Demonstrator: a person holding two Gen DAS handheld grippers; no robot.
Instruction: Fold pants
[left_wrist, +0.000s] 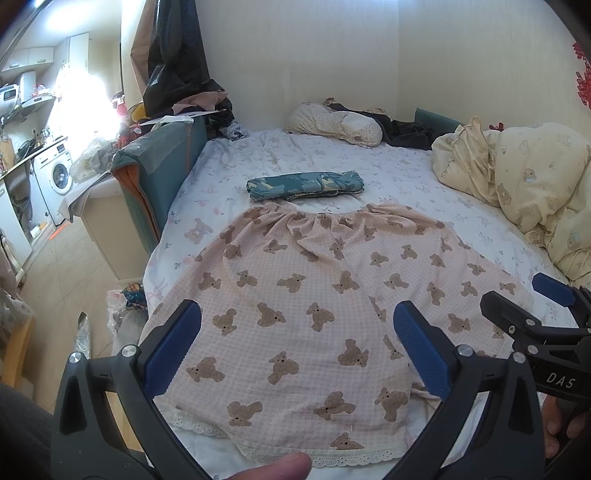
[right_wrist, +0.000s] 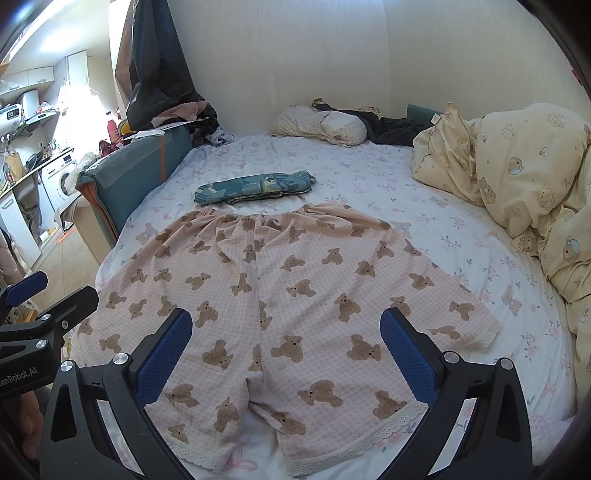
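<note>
Pink checked shorts with brown bears (left_wrist: 303, 295) (right_wrist: 280, 295) lie spread flat on the bed, waistband far, lace-trimmed leg hems near me. My left gripper (left_wrist: 297, 350) is open and empty, hovering above the left leg. My right gripper (right_wrist: 286, 350) is open and empty, hovering over the crotch and right leg. The right gripper also shows at the right edge of the left wrist view (left_wrist: 546, 306). The left gripper shows at the left edge of the right wrist view (right_wrist: 37, 295).
A folded teal patterned garment (left_wrist: 304, 184) (right_wrist: 255, 186) lies just beyond the waistband. A cream duvet (right_wrist: 524, 192) is heaped at right. A pillow (right_wrist: 317, 123) and dark clothes lie at the wall. The bed edge and a teal padded board (left_wrist: 162, 170) are left.
</note>
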